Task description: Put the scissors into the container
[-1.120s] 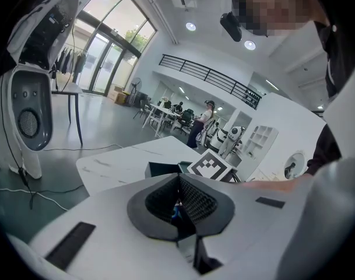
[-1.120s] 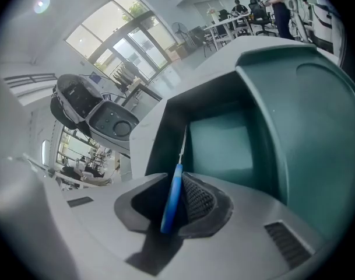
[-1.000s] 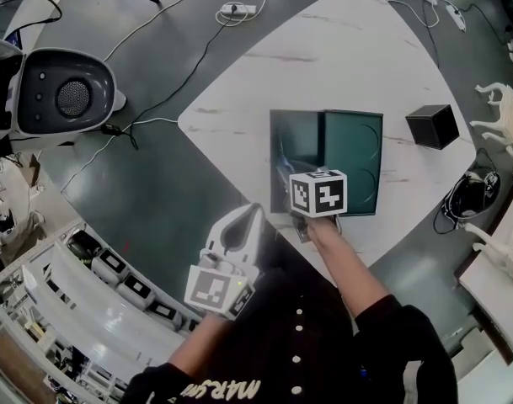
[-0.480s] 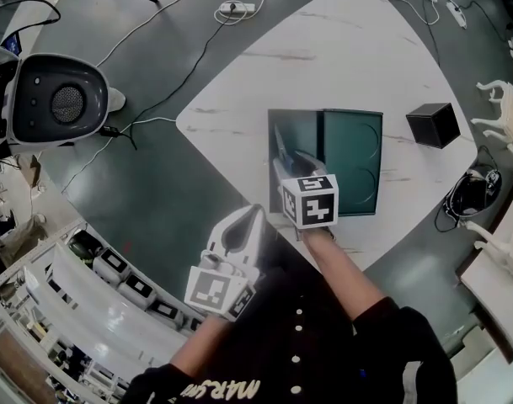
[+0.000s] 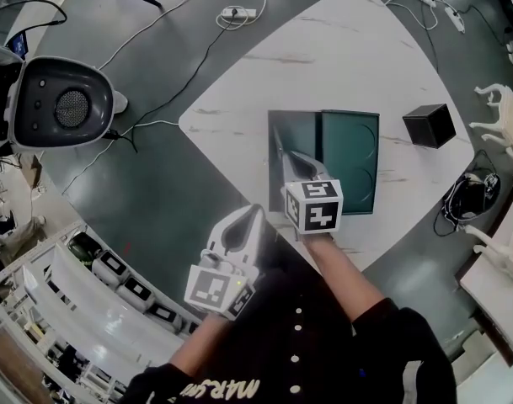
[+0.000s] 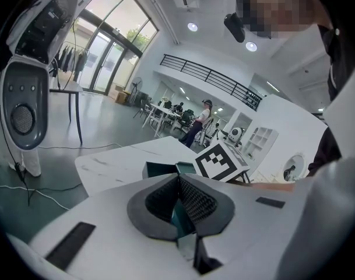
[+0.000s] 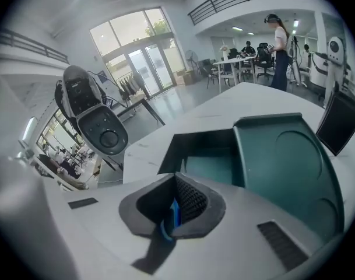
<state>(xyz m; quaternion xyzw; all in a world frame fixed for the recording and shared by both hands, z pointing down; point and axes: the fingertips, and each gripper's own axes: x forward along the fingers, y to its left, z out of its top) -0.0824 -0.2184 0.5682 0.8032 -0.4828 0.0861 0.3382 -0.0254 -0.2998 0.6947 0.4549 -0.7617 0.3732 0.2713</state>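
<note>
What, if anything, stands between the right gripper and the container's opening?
Nothing visible. The container is open and its lid lies flat to its right. The right gripper, shut, hovers over its near end. A thin item inside by the left wall, likely the scissors, blocks nothing.

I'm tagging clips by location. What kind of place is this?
Probably a big open lab or workshop hall, not a home: tall glass doors, a mezzanine railing, and a power strip trailing cables across the floor.
</note>
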